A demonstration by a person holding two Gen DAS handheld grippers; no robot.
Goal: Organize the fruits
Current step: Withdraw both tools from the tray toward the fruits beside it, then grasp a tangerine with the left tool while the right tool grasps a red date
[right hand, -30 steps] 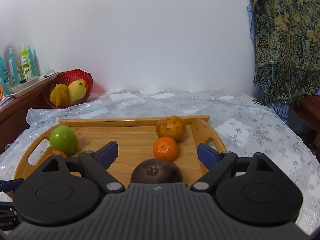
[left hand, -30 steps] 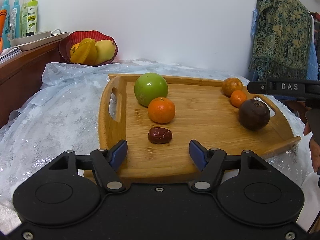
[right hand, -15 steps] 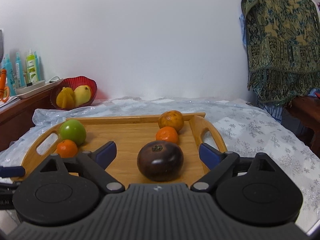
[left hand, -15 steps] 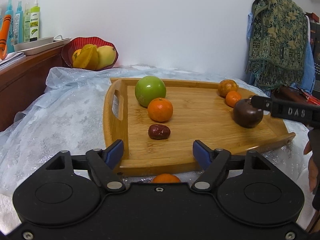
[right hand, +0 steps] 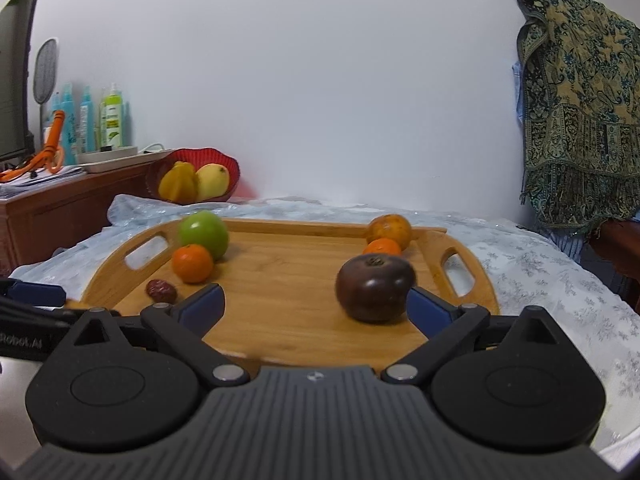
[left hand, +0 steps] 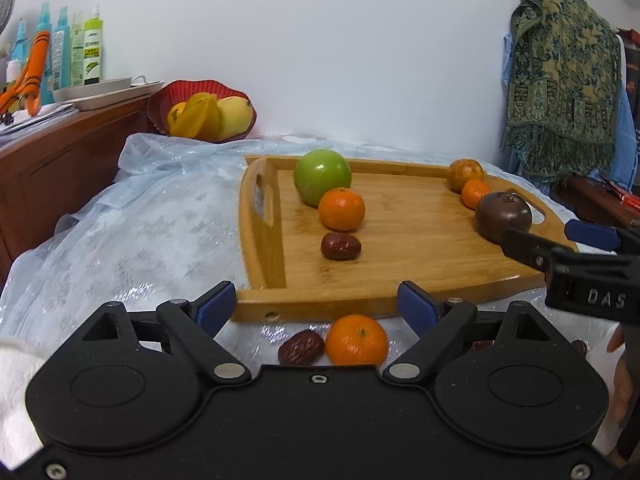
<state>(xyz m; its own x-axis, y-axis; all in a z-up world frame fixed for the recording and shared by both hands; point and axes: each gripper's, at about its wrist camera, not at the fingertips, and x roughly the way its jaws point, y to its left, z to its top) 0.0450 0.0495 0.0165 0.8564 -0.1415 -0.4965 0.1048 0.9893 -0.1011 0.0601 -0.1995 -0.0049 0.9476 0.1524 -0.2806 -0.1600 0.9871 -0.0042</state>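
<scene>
Left claw (left hand: 316,304) open, empty, above loose mandarin (left hand: 356,340) and date (left hand: 301,353) on cloth (left hand: 152,232), just off tray (left hand: 400,296). Right claw (right hand: 316,306) open, empty, beside dark fruit (right hand: 374,288). On tray already: apple (left hand: 322,182), mandarin, date in row. Loose pair still unplaced; roughly midway.

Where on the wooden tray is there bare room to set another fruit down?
The middle of the wooden tray is bare, between the left line of green apple, mandarin and red date and the right line ending in the dark fruit. Both side edges are crowded.
</scene>
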